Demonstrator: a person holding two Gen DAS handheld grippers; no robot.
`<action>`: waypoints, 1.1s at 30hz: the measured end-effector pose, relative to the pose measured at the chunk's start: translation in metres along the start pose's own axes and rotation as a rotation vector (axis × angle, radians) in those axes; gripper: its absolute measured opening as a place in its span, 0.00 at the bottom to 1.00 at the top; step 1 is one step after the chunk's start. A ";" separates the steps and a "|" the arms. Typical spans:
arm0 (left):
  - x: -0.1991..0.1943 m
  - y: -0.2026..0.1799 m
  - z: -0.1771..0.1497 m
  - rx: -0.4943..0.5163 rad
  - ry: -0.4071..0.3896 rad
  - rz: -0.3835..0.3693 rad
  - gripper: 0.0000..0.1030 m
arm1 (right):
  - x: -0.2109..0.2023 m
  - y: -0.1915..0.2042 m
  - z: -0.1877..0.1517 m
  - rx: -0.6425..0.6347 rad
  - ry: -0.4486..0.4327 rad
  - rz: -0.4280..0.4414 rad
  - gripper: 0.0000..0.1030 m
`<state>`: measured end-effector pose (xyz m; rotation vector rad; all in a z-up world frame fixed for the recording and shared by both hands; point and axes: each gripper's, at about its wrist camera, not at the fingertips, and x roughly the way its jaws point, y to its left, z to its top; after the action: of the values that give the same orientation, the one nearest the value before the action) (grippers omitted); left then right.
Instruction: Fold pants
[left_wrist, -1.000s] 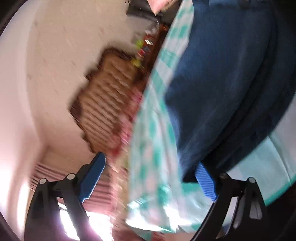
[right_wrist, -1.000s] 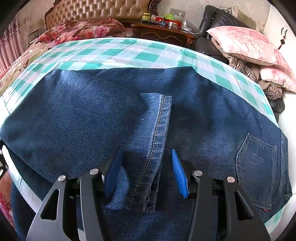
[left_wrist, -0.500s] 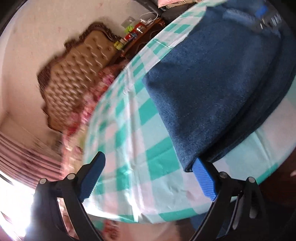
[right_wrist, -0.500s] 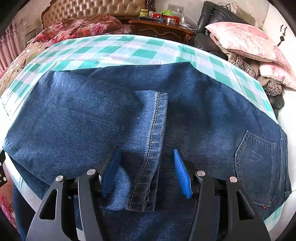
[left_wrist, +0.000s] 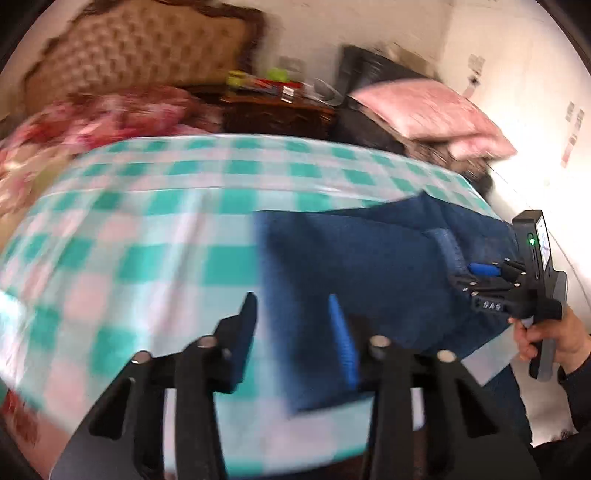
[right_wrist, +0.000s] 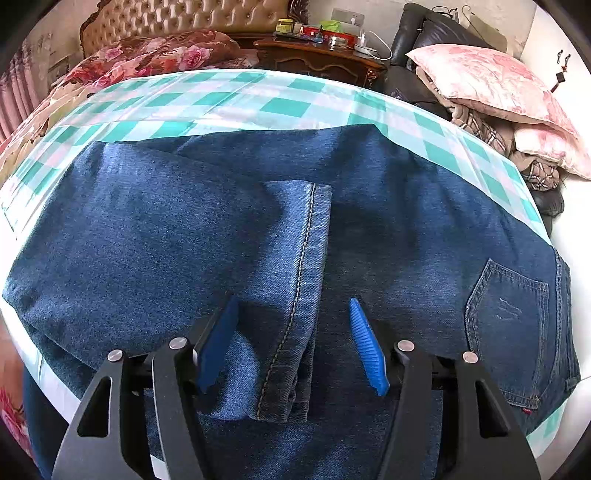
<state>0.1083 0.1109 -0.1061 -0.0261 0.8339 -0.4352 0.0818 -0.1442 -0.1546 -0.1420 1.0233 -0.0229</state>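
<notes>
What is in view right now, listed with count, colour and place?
jeans: one, dark blue, folded on the tablecloth
tablecloth: one, teal and white check, under jeans
headboard: one, tan tufted, far left
floral bedding: red and pink, below headboard
nightstand: one, dark wood, cluttered top
pillows: two, pink, far right
left gripper: fingers closing over the jeans' fold edge
right gripper: fingers opening astride the hem
hand: one, holding right gripper

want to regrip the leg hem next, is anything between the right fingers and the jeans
Nothing visible. The right gripper is opening directly over the jeans, its fingers straddling the stitched hem, with only denim between them.
</notes>
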 end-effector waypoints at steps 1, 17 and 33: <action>0.013 -0.003 0.006 0.017 0.019 -0.012 0.36 | 0.000 0.000 0.000 0.001 0.002 0.002 0.56; 0.130 0.034 0.080 0.020 0.233 0.081 0.23 | 0.004 -0.010 0.000 0.047 0.015 0.036 0.67; 0.015 0.001 0.021 -0.148 -0.051 0.106 0.50 | 0.001 -0.014 0.005 0.075 0.018 0.000 0.79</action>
<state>0.1330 0.1031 -0.1028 -0.1292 0.8119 -0.2717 0.0874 -0.1575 -0.1514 -0.0738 1.0392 -0.0621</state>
